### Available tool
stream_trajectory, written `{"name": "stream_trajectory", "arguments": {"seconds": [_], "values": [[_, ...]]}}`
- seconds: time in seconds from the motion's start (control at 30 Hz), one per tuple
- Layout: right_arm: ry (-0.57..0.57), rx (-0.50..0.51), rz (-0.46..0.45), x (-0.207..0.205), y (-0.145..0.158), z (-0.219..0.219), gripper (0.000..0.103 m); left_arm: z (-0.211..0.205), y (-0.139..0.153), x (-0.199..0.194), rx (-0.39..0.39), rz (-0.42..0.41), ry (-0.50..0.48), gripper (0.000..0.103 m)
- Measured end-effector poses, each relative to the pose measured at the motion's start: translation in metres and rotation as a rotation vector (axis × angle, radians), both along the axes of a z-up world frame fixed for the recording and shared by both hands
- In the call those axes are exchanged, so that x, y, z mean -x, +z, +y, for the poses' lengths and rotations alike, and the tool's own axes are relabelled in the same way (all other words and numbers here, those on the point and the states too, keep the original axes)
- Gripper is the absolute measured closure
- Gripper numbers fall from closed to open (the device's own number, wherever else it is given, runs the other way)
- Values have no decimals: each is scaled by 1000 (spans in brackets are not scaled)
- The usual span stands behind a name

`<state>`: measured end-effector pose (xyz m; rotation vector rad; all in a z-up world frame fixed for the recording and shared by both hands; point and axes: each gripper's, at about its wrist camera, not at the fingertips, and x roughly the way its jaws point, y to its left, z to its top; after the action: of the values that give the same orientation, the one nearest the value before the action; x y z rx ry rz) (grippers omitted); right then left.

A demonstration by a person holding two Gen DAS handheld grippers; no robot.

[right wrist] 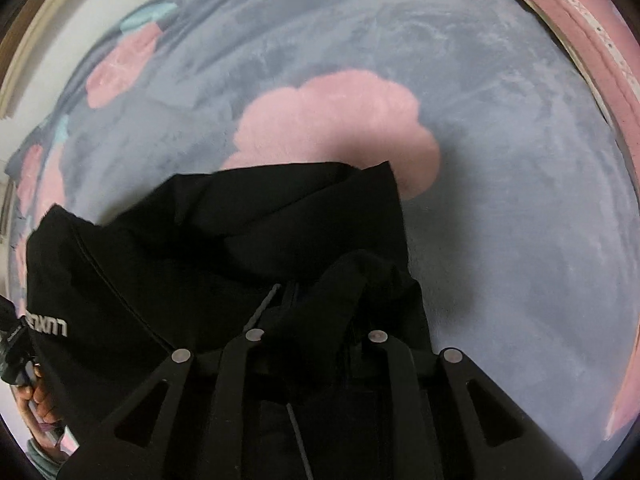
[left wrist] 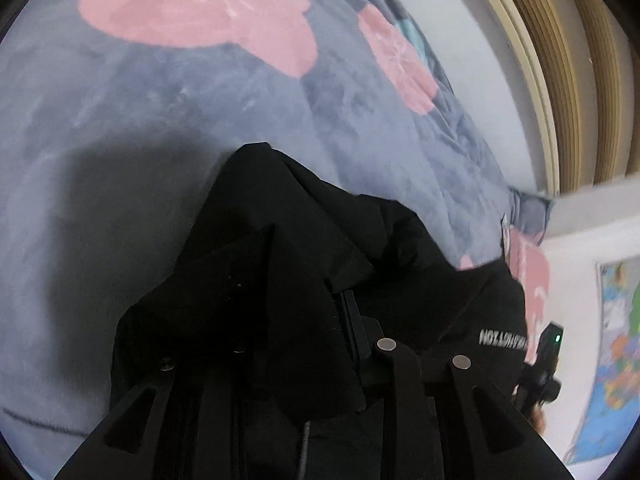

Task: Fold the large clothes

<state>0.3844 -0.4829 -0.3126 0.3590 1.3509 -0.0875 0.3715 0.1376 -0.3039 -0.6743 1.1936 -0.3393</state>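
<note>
A large black garment (left wrist: 304, 248) with white lettering hangs bunched over my left gripper (left wrist: 312, 320), which is shut on its fabric; the fingertips are hidden under the cloth. The same black garment (right wrist: 240, 248) drapes over my right gripper (right wrist: 316, 304), also shut on it, fingertips buried in the folds. The garment is held up above a grey-blue fleece blanket (left wrist: 160, 120) with pink flowers, also in the right wrist view (right wrist: 500, 160). The other gripper (left wrist: 546, 364) shows at the left wrist view's right edge.
A white wall and wooden door frame (left wrist: 568, 60) stand beyond the blanket. A colourful map poster (left wrist: 616, 352) hangs low at the right. A pink padded edge (right wrist: 592, 52) borders the blanket. The person's hand (right wrist: 36, 400) shows at the lower left.
</note>
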Motion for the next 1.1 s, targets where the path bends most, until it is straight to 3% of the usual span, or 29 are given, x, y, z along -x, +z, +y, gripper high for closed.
{"name": "stream_trajectory", "arguments": {"seconds": [0.13, 0.27, 0.37, 0.47, 0.53, 0.57, 0.7, 0.87, 1.07, 1.1], "values": [[0, -12, 3, 1, 2, -1, 85, 3, 4, -5, 18, 22, -44, 76], [-1, -70, -21, 14, 30, -15, 80, 14, 29, -3, 10, 24, -106, 72], [-13, -153, -48, 32, 58, -31, 63, 29, 63, 15, 61, -25, -178, 66], [0, -239, -97, 56, 90, -44, 45, 58, 90, 42, 77, -35, -206, 42], [4, -183, -135, 71, 106, -49, 25, 80, 99, 55, 94, -43, -169, 36], [7, -154, -149, 75, 109, -50, 22, 92, 101, 61, 105, -45, -145, 35], [67, -39, -134, 69, 101, -38, 21, 114, 99, 64, 76, -51, -66, 33], [123, 50, -156, 33, 74, -32, 21, 76, 82, 29, -10, -74, -79, 33], [152, 12, -133, -3, 34, -41, 21, 40, 54, -12, -111, -57, -140, 33], [150, -9, -122, -6, 28, -42, 29, 37, 50, -17, -117, -49, -140, 33]]}}
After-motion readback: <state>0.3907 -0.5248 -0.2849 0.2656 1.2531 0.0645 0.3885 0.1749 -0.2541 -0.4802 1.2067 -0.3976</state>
